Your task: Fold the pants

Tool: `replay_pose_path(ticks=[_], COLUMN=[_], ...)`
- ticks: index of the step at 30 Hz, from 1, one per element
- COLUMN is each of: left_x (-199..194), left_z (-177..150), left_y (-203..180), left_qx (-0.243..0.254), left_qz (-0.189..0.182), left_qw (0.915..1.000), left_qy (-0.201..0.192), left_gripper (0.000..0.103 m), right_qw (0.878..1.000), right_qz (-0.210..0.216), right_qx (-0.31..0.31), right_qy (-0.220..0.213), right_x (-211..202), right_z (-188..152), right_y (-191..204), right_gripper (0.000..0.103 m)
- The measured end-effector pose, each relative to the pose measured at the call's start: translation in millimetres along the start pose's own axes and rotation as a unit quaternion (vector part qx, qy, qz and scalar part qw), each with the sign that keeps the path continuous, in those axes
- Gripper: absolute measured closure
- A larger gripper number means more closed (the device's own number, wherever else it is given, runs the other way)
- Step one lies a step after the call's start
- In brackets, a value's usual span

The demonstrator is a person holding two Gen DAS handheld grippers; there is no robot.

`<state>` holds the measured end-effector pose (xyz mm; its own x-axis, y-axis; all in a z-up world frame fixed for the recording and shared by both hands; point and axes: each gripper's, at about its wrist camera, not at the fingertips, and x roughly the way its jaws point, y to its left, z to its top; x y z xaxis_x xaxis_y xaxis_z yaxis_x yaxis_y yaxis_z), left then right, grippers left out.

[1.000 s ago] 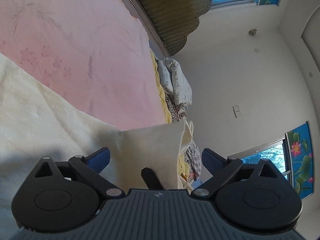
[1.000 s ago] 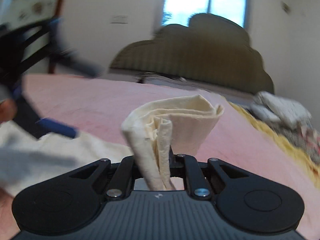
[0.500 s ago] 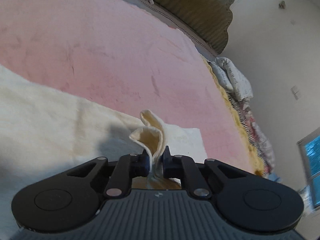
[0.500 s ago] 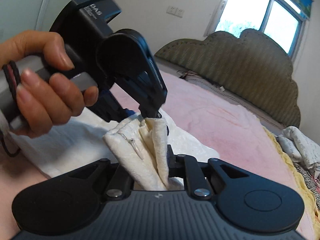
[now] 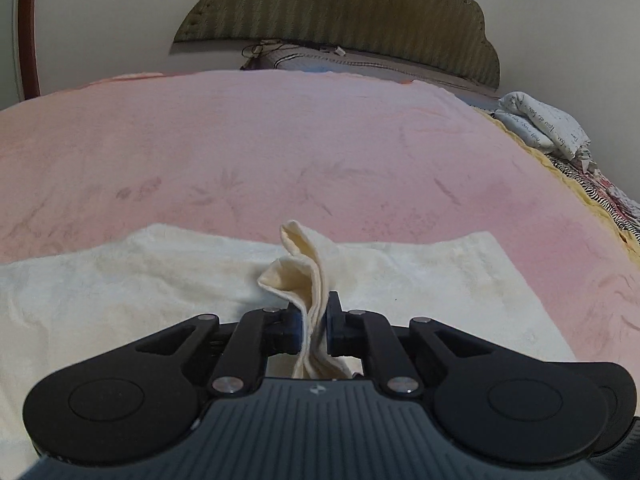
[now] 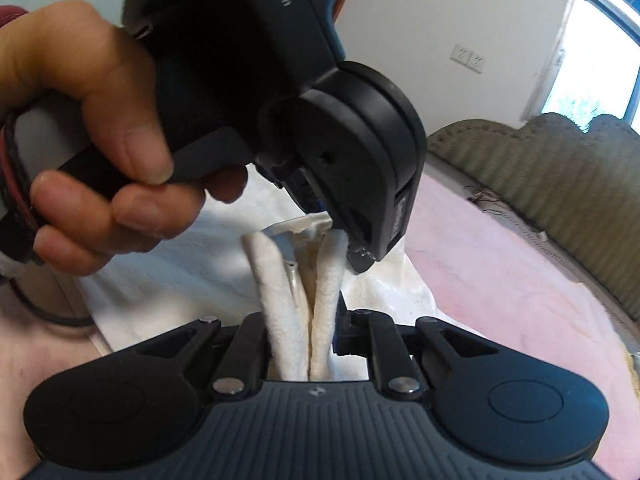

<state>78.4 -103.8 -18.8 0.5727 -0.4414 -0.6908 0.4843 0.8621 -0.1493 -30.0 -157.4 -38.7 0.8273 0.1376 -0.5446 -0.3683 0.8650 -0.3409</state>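
Observation:
Cream-white pants [image 5: 120,280] lie spread across a pink blanket [image 5: 320,140]. In the left wrist view my left gripper [image 5: 314,314] pinches a raised fold of the pants [image 5: 300,256] between its pads; its jaws are opening slightly with the cloth still pressed between them. In the right wrist view my right gripper [image 6: 304,320] is shut on a thick bunched edge of the pants [image 6: 276,280]. The left gripper [image 6: 336,236], held by a person's hand [image 6: 100,140], hangs just above and beyond it, its tips on the same bunch.
The blanket covers a bed with an olive padded headboard [image 5: 340,20] at the far end. Folded patterned clothes [image 5: 540,124] are piled along the bed's right edge. A bright window [image 6: 592,60] and wall sockets [image 6: 468,58] lie beyond.
The left gripper went from wide open to closed on a fold of the pants and rolled level with the bed. The right gripper carried its bunch up close under the left gripper.

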Motion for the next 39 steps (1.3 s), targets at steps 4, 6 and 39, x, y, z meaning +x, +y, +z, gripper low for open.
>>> replay_pose_path(ticks=[4, 6, 39], left_x=[2, -2, -78], left_z=[-7, -5, -23], left_y=[18, 25, 57], left_qx=[-0.027, -0.041, -0.216], left_qz=[0.016, 0.026, -0.043], left_qw=[0.9995, 0.9988, 0.9751], left_qy=[0.0, -0.005, 0.026], left_gripper=[0.06, 0.051, 0.037], right_qw=[0.999, 0.998, 0.991], right_qz=[-0.031, -0.009, -0.01], right_qx=[-0.042, -0.052, -0.133], right_qy=[0.013, 0.017, 0.003], right_x=[2, -14, -33], right_z=[-2, -3, -26], right_y=[20, 21, 29], right_gripper=[0.074, 0.073, 0.072])
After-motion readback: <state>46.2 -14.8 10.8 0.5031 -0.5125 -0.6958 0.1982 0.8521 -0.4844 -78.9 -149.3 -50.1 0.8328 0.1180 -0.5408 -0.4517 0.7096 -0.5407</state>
